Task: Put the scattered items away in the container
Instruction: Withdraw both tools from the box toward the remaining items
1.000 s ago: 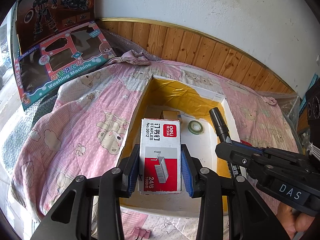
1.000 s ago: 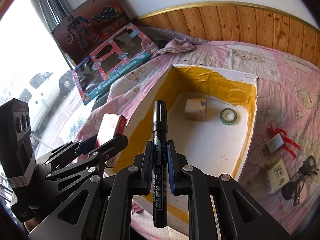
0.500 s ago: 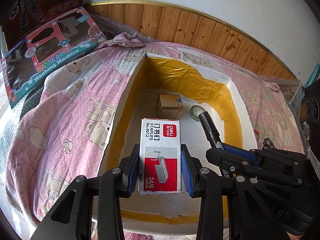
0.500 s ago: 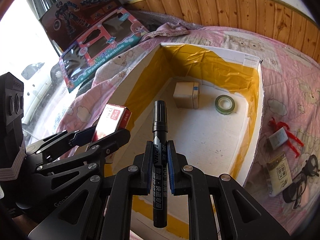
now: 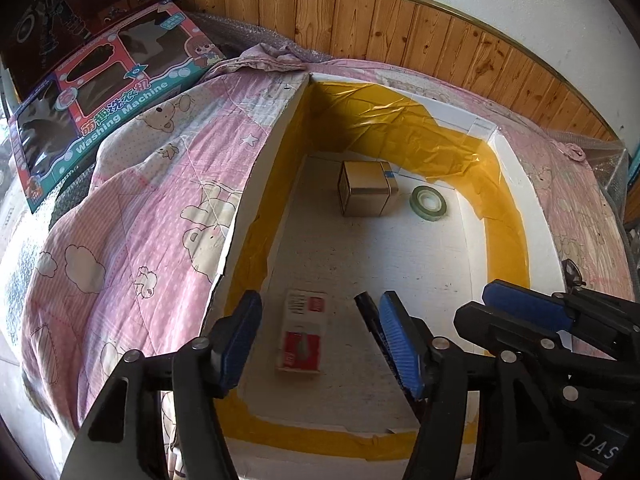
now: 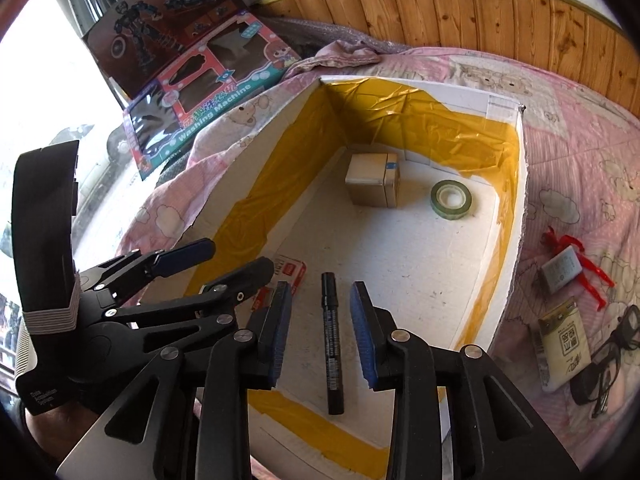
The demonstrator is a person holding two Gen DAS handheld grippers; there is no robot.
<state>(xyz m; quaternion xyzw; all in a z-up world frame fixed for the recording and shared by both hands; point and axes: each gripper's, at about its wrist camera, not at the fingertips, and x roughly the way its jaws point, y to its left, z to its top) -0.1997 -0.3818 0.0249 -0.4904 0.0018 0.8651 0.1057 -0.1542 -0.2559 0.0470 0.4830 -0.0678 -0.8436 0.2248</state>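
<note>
A white foam box (image 5: pixel 516 168) (image 6: pixel 516 208) lined with yellow tape sits on a pink bedspread. On its floor lie a red-and-white staples box (image 5: pixel 302 336) (image 6: pixel 290 270), a black marker (image 6: pixel 332 340) (image 5: pixel 366 308), a small cardboard box (image 5: pixel 366 188) (image 6: pixel 372 180) and a green tape roll (image 5: pixel 428 202) (image 6: pixel 451 199). My left gripper (image 5: pixel 320 340) hangs open above the staples box, touching nothing. My right gripper (image 6: pixel 322 332) is open above the marker, which lies between its fingers' line of sight.
On the bedspread right of the box lie a small grey pack with red ribbon (image 6: pixel 562 270), a beige packet (image 6: pixel 564 348) and black glasses (image 6: pixel 608 356). Toy cartons (image 5: pixel 104 120) lean at the back left. Wood panelling (image 5: pixel 400 28) runs behind.
Both grippers opened. The staples box dropped from the left one and the marker from the right one onto the floor of the foam box.
</note>
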